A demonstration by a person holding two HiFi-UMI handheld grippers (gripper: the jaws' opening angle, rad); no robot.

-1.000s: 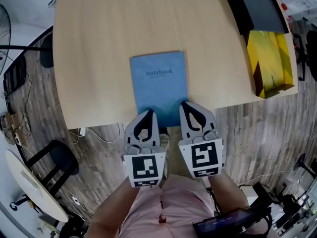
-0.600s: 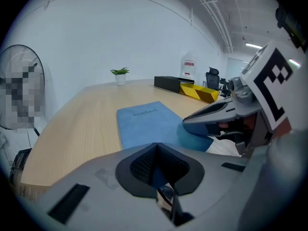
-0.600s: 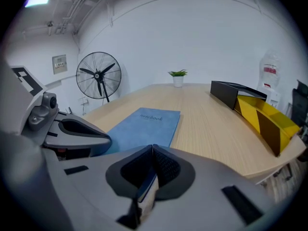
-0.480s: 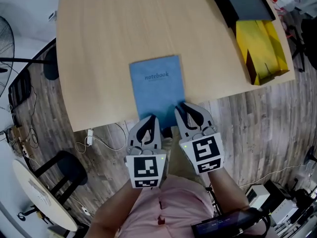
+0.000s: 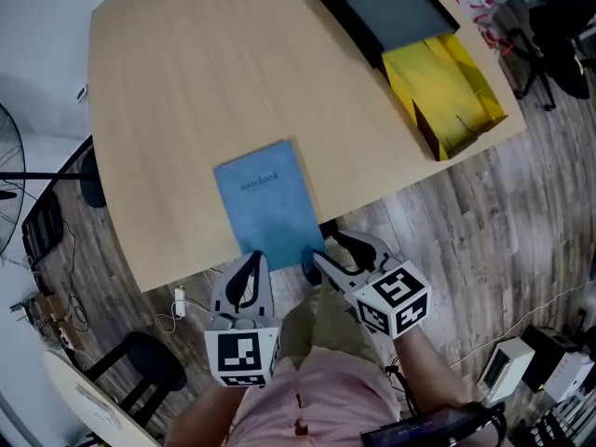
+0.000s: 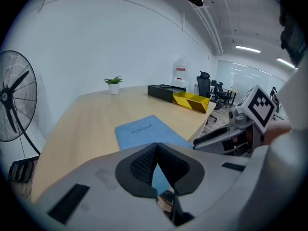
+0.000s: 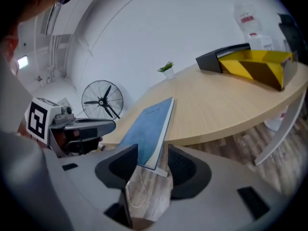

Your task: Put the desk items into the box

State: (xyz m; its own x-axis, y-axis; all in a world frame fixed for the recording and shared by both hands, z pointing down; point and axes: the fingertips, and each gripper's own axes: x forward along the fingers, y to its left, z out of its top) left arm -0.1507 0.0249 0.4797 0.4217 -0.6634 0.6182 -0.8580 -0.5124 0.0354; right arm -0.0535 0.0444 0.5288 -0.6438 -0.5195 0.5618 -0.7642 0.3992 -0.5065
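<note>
A blue notebook [image 5: 268,201] lies on the light wooden table [image 5: 186,82], its near end hanging over the table edge. My right gripper [image 5: 328,253] is rolled on its side at the notebook's near right corner. In the right gripper view that corner [image 7: 153,129] sits between the open jaws with gaps beside the pads. My left gripper [image 5: 249,263] is shut and empty, just below the notebook's near left end. Its pads meet in the left gripper view [image 6: 155,149]. A black box [image 5: 382,12] with a yellow-and-black part [image 5: 445,87] stands at the table's far right.
A small potted plant [image 6: 113,84] stands at the table's far edge. A floor fan [image 6: 12,100] is to the left. A black stool [image 5: 121,380], a round white table [image 5: 79,399] and cables sit on the wood floor beside me.
The right gripper has rolled sideways and closed in on the notebook's near right corner. The left gripper has dropped back a little. The head view has swung, so the table looks turned.
</note>
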